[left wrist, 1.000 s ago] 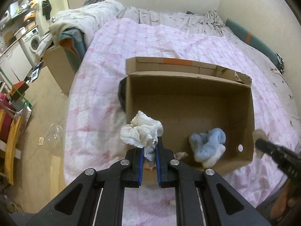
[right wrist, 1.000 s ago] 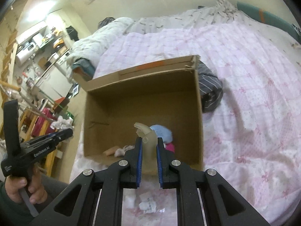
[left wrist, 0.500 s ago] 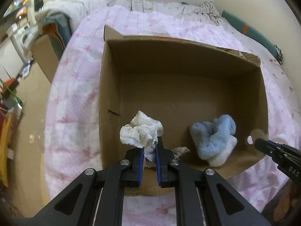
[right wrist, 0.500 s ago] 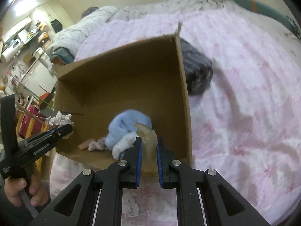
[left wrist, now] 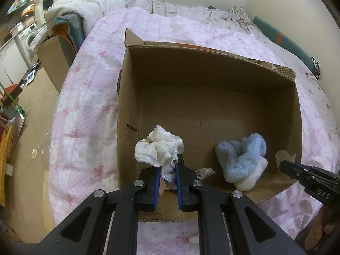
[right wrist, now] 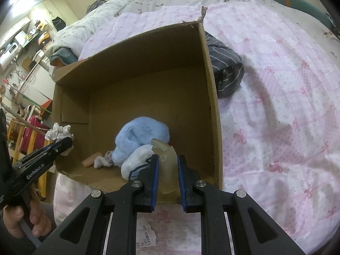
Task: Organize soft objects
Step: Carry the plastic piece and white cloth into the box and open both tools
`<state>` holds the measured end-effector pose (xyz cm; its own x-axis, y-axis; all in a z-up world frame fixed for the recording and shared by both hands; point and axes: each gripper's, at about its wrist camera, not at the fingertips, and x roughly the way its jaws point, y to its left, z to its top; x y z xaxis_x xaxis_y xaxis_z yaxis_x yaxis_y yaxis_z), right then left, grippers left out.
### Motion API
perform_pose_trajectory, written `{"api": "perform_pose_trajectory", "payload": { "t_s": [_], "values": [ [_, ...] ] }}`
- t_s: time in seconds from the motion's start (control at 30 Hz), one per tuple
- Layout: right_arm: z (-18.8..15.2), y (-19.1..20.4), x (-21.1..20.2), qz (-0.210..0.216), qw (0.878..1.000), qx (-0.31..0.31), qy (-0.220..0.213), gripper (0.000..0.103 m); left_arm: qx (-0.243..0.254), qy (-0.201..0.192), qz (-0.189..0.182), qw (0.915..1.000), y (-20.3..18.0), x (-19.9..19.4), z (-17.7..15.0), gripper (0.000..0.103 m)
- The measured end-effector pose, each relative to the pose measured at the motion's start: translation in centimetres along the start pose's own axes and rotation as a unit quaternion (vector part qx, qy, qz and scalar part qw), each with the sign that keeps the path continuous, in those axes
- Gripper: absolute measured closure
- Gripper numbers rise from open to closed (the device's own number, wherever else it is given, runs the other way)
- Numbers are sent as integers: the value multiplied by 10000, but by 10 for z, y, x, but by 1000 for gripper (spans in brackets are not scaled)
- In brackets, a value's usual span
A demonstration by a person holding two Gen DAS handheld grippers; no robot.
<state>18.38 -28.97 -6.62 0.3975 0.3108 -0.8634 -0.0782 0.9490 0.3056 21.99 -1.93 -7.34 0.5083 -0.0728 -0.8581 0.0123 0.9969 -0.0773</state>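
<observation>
Cardboard box (left wrist: 212, 97) sits open-topped on a bed covered by a pink bow-patterned quilt (left wrist: 89, 97), and both grippers hover over its near edge.

Left gripper (left wrist: 167, 170) has its jaws nearly closed, pinching a crumpled white cloth with a scalloped trim (left wrist: 158, 148). The cloth bunches above and ahead of the fingertips, held over the near left part of the box interior. In the right wrist view the same cloth (right wrist: 58, 132) shows at the tip of the left gripper (right wrist: 63, 145), just at the box's left wall.

Right gripper (right wrist: 166, 159) has its jaws closed on a pale, translucent soft piece (right wrist: 166, 170) that fills the narrow gap between the blue pads and pokes out past them. It is held above the near right corner of the box. From the left wrist view the right gripper (left wrist: 282, 164) reaches in from the right, with the pale piece (left wrist: 283, 156) at its tip beside the box's right wall.

Inside the box, a fluffy blue and white plush bundle (left wrist: 244, 159) lies on the floor near the front right. Just left of it lies a small greyish scrap of fabric (right wrist: 103, 160), and beside that a small pinkish object (right wrist: 91, 159).

A dark striped garment (right wrist: 226, 72) rests on the quilt, touching the outside of the box's right wall.
</observation>
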Motion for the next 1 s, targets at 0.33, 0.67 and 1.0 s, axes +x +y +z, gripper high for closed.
{"api": "perform_pose_trajectory", "payload": {
  "t_s": [0.33, 0.67, 1.0],
  "values": [
    [0, 0, 3, 45, 10000, 33, 41, 84, 10, -253, -62, 9997, -3, -10, 0, 40],
    [-1, -4, 0, 78, 9999, 106, -3, 77, 5, -194, -27, 9998, -3, -10, 1, 39],
    [3, -4, -12, 234, 9986, 288, -365, 20, -78, -452, -78, 9989, 1, -22, 1, 39]
  ]
}}
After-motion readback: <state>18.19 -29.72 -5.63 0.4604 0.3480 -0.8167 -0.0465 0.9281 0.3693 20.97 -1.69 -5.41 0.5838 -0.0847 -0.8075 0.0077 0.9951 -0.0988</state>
